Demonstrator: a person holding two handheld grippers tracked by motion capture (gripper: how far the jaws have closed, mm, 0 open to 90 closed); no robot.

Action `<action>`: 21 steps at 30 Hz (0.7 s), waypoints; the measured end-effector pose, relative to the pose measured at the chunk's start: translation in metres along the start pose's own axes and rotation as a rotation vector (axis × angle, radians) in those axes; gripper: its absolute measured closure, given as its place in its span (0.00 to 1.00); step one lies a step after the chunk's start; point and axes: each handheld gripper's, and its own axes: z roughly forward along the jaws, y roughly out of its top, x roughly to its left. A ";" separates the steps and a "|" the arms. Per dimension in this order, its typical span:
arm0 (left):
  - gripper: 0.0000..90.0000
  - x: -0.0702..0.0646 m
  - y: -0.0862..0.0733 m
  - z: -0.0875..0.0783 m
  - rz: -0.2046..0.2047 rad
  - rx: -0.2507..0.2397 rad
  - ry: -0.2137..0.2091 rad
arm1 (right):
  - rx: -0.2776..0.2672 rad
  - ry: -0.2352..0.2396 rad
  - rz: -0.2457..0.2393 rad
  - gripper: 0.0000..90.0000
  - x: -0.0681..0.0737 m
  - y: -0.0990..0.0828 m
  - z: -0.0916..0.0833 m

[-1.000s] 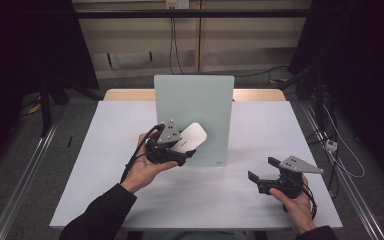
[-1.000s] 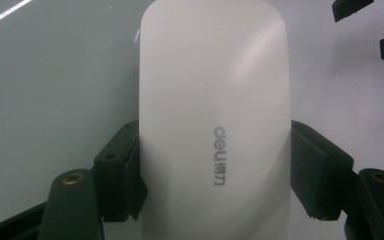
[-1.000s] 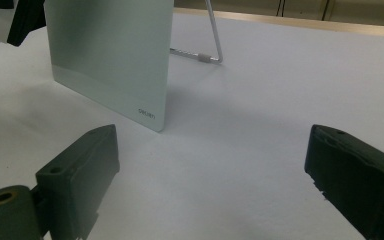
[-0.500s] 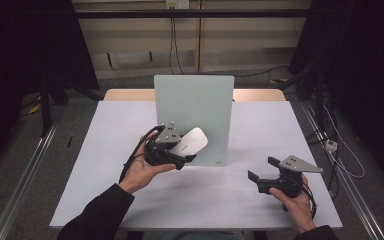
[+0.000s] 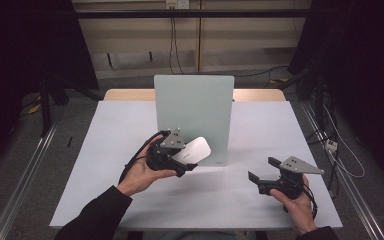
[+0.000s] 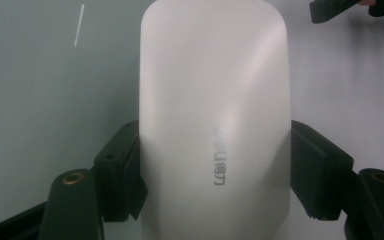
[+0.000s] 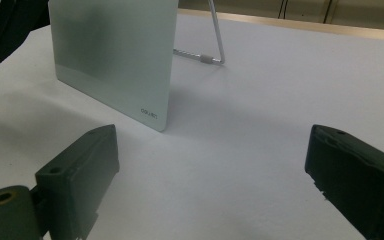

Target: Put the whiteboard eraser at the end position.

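Observation:
My left gripper is shut on a white oblong eraser and holds it up just in front of the pale green board. In the left gripper view the eraser stands lengthwise between the two black pads, which press on its sides, with grey lettering on its face. The board stands upright on the white table. My right gripper rests low at the table's right front, open, with nothing between its jaws. In the right gripper view the board is ahead to the left.
A wire stand props the board from behind. The table's front edge is close to both hands. Dark floor, rails and cables surround the table. Bare table lies between the two grippers.

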 end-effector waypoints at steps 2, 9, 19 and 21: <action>0.35 0.000 0.000 0.000 -0.004 0.011 -0.007 | 0.000 0.000 -0.001 0.08 0.001 0.000 0.000; 0.35 -0.006 -0.002 0.009 0.038 0.095 -0.057 | 0.006 0.005 -0.008 0.08 0.001 0.000 0.001; 0.35 -0.006 -0.008 0.025 0.046 0.206 -0.094 | 0.006 0.006 -0.008 0.08 0.001 0.000 0.001; 0.35 -0.007 -0.010 0.027 0.037 0.209 -0.102 | 0.004 0.007 -0.006 0.08 0.002 0.000 0.001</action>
